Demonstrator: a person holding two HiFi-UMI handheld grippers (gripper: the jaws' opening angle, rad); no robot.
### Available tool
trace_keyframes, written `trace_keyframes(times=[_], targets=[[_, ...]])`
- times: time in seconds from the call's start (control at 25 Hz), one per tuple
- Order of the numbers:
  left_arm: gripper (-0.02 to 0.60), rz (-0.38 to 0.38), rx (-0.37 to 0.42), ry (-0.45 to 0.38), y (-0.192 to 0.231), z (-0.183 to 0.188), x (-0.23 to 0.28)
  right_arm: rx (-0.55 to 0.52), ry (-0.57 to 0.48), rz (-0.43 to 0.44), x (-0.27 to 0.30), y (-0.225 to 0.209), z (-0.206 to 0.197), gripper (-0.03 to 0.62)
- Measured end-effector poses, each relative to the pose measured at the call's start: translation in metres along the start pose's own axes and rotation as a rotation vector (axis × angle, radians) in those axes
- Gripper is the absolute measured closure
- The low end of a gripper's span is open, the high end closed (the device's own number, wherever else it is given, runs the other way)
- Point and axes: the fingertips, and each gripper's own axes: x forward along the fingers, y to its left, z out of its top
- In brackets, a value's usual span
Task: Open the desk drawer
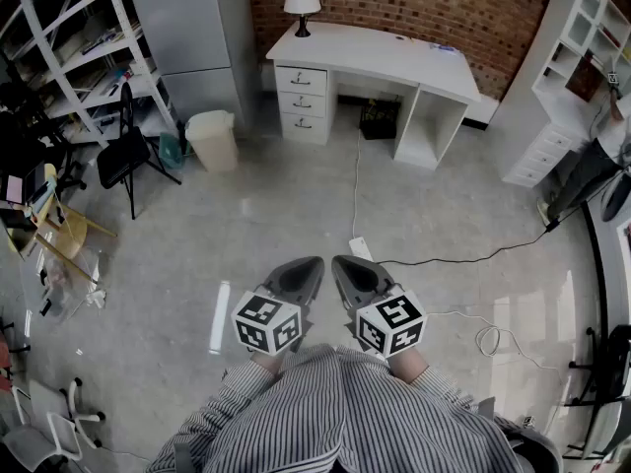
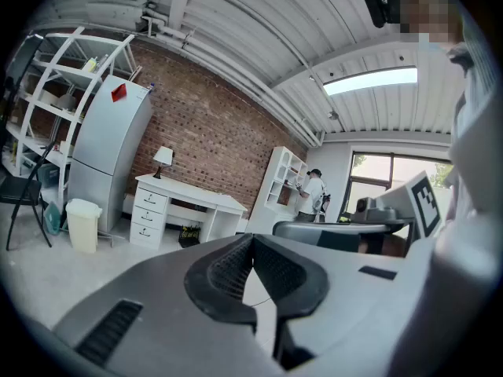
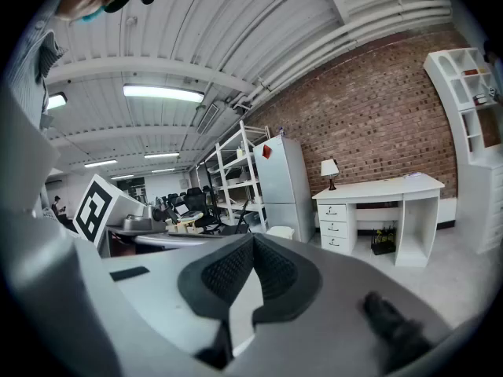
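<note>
Bright ceiling lights (image 3: 161,93); sharp centre, dark fisheye-warped edges.

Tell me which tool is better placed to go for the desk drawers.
Left, narrowly. The left tool and right tool are shut, empty, side by side, far from the desk. The drawers sit at its left end, more in line with the left tool.

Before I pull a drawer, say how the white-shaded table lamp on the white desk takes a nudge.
Likely tippy: the lamp has a wide shade on a thin dark stem. It stands above the white drawers, so jolts may rock it.
</note>
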Motion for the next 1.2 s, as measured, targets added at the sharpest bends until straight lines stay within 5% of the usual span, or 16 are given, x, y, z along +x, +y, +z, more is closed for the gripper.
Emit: trace_keyframes(times=[1.2], targets=[[0.569,-0.032,-0.033,0.026,0.006,-0.020,-0.018,0.109,0.014,-0.017,0.009,0.012,-0.017,0.577]])
